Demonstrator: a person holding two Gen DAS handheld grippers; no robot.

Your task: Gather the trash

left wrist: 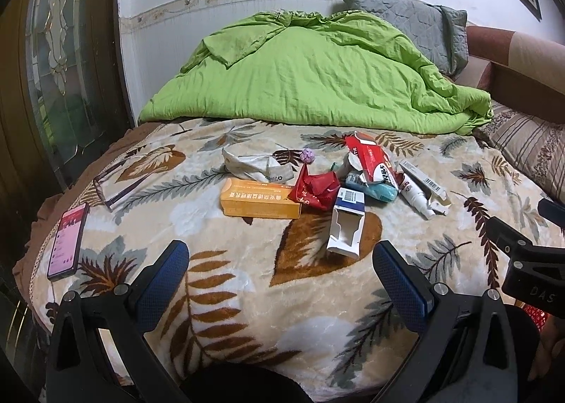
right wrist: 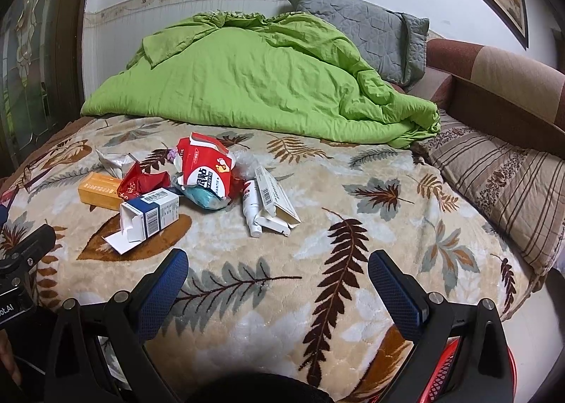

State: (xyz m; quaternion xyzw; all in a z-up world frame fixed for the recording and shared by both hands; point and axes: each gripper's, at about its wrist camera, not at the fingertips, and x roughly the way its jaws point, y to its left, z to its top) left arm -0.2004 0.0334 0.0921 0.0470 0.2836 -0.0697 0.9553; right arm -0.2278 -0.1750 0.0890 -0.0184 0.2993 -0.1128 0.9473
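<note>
In the left wrist view, the left gripper (left wrist: 280, 258) hangs over the near part of a leaf-patterned blanket (left wrist: 247, 297), its blue-padded fingers (left wrist: 166, 279) spread wide with nothing between them. Ahead of it the trash lies in a loose cluster in the middle of the bed: an orange box (left wrist: 261, 199) lying flat, a crumpled red wrapper (left wrist: 316, 191) touching its right end, a torn white packet (left wrist: 256, 164) just behind, and a small purple ball (left wrist: 307, 155) beside that. An opened white and blue carton (left wrist: 348, 223) lies nearest the gripper, its open end toward the camera. To the right are a torn red and white package (left wrist: 370, 159) resting on a teal pouch (left wrist: 374, 187), then a white tube (left wrist: 415, 196) beside a flattened white box (left wrist: 425, 178). At the left edge of the blanket lie a pair of glasses (left wrist: 113, 187) and a phone (left wrist: 67, 240) with its screen lit. A green duvet (left wrist: 310, 74) is heaped behind, with a grey pillow (left wrist: 409, 21) against the wall. Part of the right gripper (left wrist: 526, 258) shows at the right edge. In the right wrist view, the right gripper (right wrist: 279, 258) is likewise wide open and empty above bare blanket, the same cluster lying ahead and to its left, the carton (right wrist: 152, 215) and the tube (right wrist: 251, 208) nearest. A striped pillow (right wrist: 501, 184) lies to the right.
</note>
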